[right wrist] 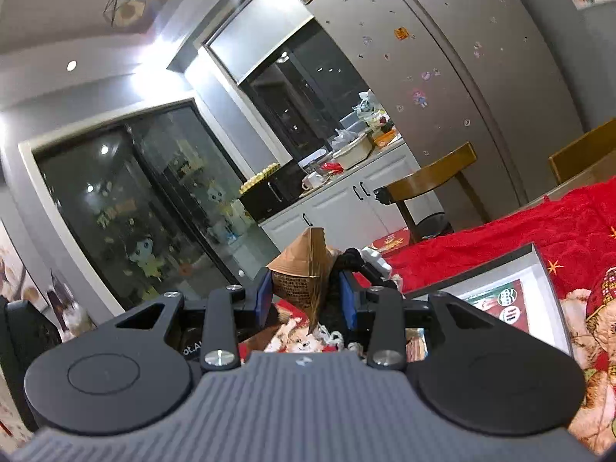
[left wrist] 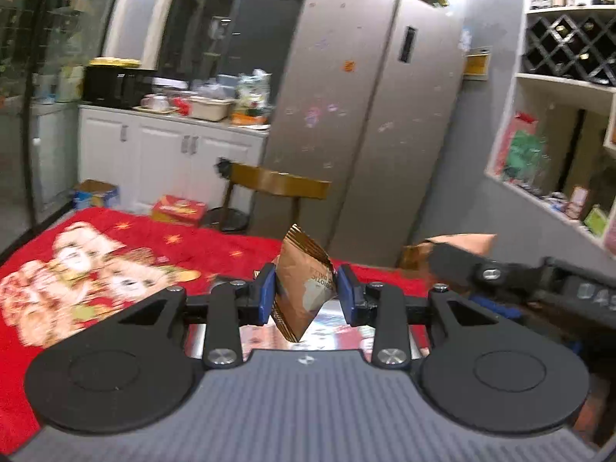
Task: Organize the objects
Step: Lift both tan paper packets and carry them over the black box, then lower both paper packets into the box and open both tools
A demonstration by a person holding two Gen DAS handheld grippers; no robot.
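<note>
My left gripper (left wrist: pixel 306 292) is shut on a brown triangular snack packet (left wrist: pixel 308 269), held in the air above the table's red printed cloth (left wrist: pixel 115 246). Its blue pads (left wrist: pixel 265 296) press on both sides of the packet. In the right wrist view my right gripper (right wrist: pixel 306 296) is shut on a second brown packet (right wrist: pixel 304 265), also clear of the table. From the left wrist view that second packet (left wrist: pixel 466 242) shows at the right, with the right gripper's black finger (left wrist: pixel 454 265) on it.
A shallow silver-rimmed box (right wrist: pixel 535 265) with a printed inside lies on the cloth below both grippers. Beyond the table stand a wooden chair (left wrist: pixel 277 184), a steel fridge (left wrist: pixel 365 115), a cluttered white cabinet (left wrist: pixel 173 146) and shelves (left wrist: pixel 558 134) at the right.
</note>
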